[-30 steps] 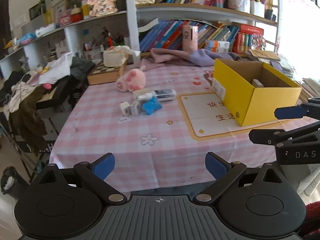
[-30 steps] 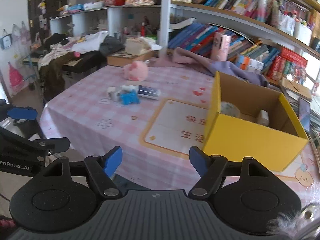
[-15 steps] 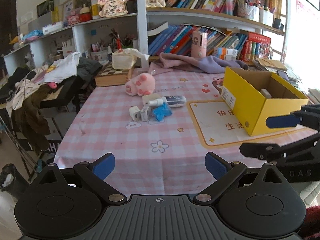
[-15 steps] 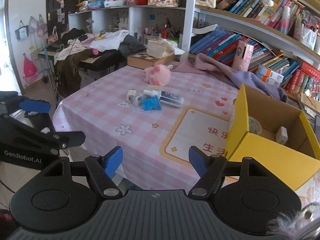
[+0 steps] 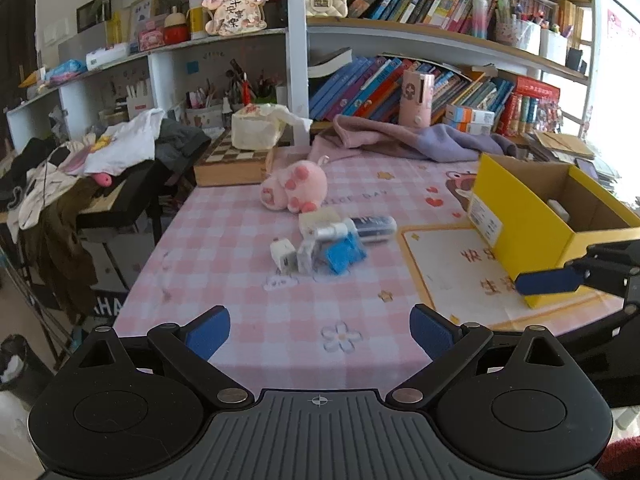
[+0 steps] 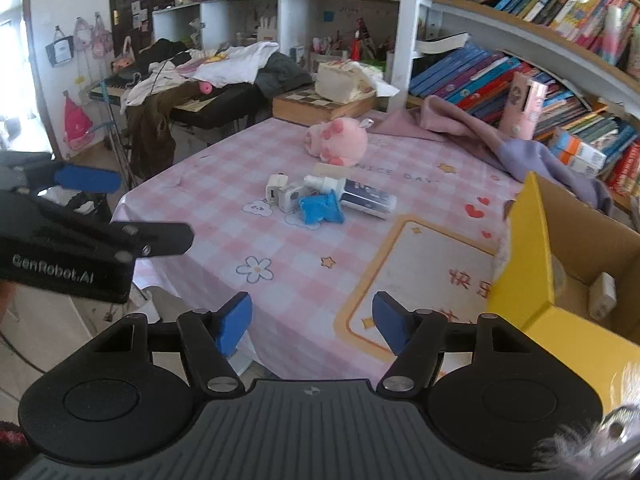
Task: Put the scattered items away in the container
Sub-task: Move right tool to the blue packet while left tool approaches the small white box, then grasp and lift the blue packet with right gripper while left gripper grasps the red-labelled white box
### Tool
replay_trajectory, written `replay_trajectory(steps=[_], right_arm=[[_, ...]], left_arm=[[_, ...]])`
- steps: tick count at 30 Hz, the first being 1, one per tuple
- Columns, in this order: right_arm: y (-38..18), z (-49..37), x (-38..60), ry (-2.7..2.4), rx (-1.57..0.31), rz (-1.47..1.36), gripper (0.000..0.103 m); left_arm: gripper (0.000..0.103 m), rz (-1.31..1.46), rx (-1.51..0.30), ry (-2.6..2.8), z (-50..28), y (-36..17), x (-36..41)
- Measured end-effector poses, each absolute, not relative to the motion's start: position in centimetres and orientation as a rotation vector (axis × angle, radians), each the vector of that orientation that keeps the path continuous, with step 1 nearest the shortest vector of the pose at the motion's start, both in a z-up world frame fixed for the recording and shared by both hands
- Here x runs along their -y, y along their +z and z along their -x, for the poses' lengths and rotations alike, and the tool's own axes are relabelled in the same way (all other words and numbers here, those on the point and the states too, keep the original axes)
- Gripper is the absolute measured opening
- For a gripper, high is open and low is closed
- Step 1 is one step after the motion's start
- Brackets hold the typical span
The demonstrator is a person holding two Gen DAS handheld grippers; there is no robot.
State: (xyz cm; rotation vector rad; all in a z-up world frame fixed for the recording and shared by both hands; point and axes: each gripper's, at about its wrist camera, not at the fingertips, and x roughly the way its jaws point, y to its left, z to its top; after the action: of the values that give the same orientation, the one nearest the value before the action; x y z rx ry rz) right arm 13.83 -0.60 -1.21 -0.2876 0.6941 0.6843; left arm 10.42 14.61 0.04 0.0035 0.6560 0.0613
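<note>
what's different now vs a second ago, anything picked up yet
Nothing is picked up yet. Both grippers have moved in toward the table: the item cluster around the blue packet and the pink plush toy look nearer in both views. The right gripper has narrowed and its jaws are closing on nothing; the left gripper is open and empty. The cluster, the toy and the yellow box lie where they were.

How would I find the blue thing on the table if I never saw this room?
Look at the pink checked tablecloth, left of the yellow box. A small heap of items lies in front of the pink plush toy. The blue packet sits on the heap's near side, the only bright blue piece among white and dark ones.
</note>
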Motion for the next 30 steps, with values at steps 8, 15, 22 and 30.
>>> replay_trajectory(steps=[8, 15, 22, 30], right_arm=[[-2.6, -19.1, -2.5, 0.761, -0.715, 0.291, 0.061], [-4.9, -24.6, -6.0, 0.754, -0.739, 0.290, 0.054], [-6.8, -27.9, -8.3, 0.745, -0.756, 0.323, 0.054], [-8.6, -30.4, -9.6, 0.760, -0.799, 0.316, 0.054]], left_arm=[[0.098, -0.010, -0.680, 0.046, -15.4, -0.3, -16.7], [0.087, -0.052, -0.729, 0.049, -20.5, -1.3, -17.5], [0.066, -0.038, -0.806, 0.018, -23.1, -2.8, -17.9], [0.054, -0.006, -0.860, -0.003, -25.4, -4.1, -18.5]])
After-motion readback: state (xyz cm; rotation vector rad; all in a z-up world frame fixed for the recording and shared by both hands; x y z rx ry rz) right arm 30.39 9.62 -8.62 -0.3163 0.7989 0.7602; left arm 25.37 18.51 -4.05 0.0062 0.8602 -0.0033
